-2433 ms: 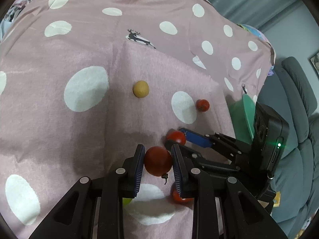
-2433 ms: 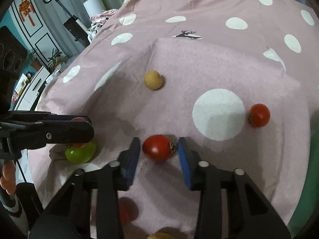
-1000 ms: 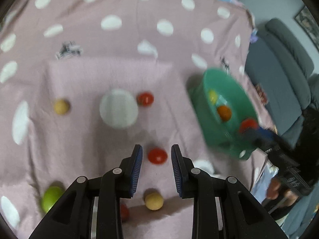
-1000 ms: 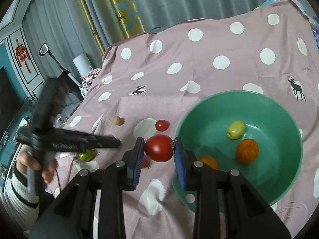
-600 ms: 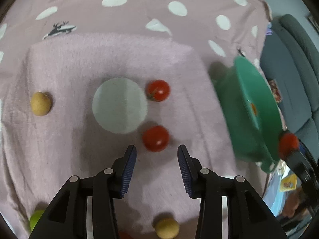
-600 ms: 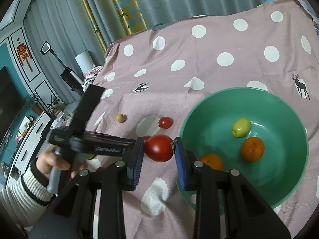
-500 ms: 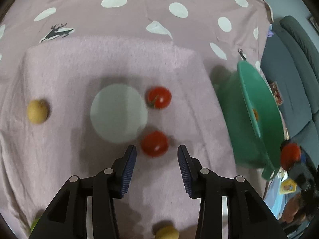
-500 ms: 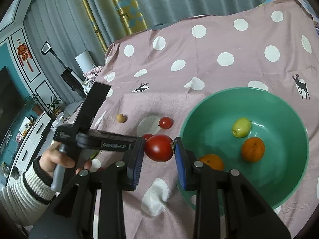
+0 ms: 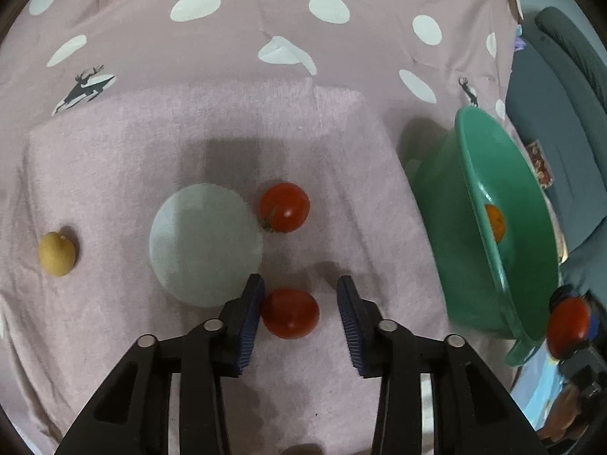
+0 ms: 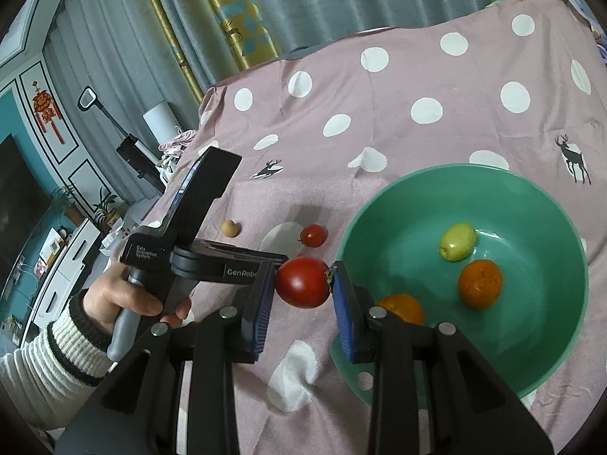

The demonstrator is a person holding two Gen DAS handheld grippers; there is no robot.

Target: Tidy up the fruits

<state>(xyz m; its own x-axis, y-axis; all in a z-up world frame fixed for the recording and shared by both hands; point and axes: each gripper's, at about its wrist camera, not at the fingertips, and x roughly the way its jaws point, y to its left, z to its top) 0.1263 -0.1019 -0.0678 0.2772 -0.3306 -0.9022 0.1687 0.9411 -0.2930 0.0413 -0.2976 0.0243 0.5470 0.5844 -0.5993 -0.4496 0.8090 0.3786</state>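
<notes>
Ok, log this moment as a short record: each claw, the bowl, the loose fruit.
left claw: closing around a tomato on the cloth, right pad not yet touching
right claw: shut on a big tomato, beside the bowl rim
bowl: two oranges, one green fruit
loose fruit: second tomato, tan fruit

"GenRobo", "Data Acquisition System" on left hand-held gripper (image 10: 279, 261)

Bare pink cloth (image 9: 114, 159) open to us left of the green bowl (image 10: 538, 371), only two tomatoes (image 9: 290, 313) and a tan fruit (image 9: 57, 254) in our way, bowl wall (image 9: 440, 204) blocking the right
</notes>
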